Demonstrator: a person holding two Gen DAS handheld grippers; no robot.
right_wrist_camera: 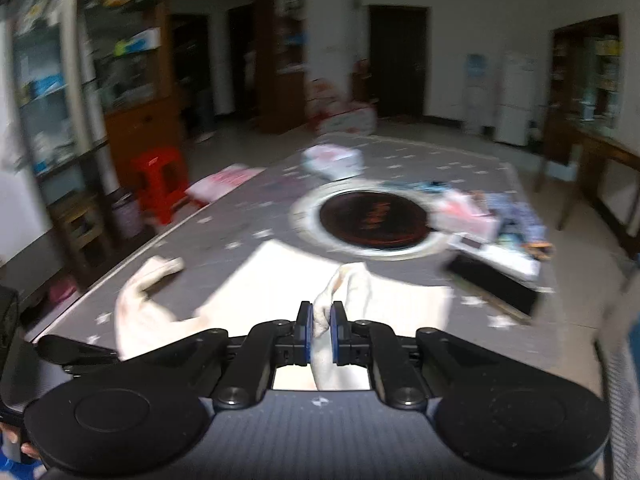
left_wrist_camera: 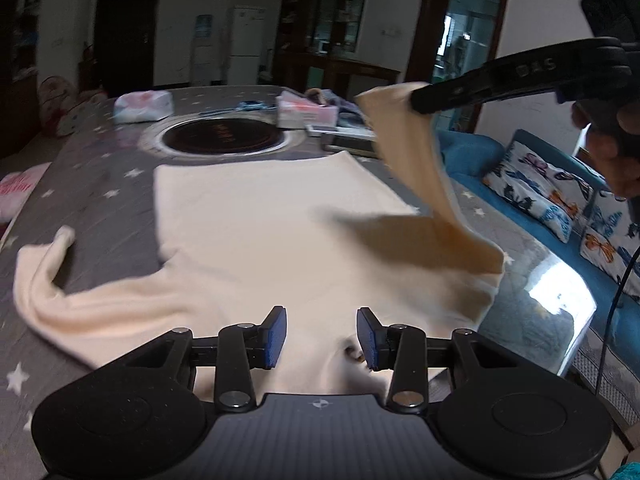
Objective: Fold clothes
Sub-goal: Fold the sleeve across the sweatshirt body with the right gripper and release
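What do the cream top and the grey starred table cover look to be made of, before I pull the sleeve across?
Cream top: a soft, matte knit, maybe fleece or cotton; it drapes limply where the right gripper lifts the sleeve and shows no sheen.
Table cover: probably a padded or quilted fabric, matte on top. The glossy patch at its near right corner hints at a smooth coating there, though blur leaves that open.

The left tongs point(left_wrist_camera: 321, 338) sit at the bottom centre of the left wrist view, blue pads apart with nothing pressed between them. The right tongs point(right_wrist_camera: 321, 334) are clamped on a cream sleeve point(right_wrist_camera: 352, 288), entering the left view's upper right, gripped by a hand point(left_wrist_camera: 612, 148) at the right edge.
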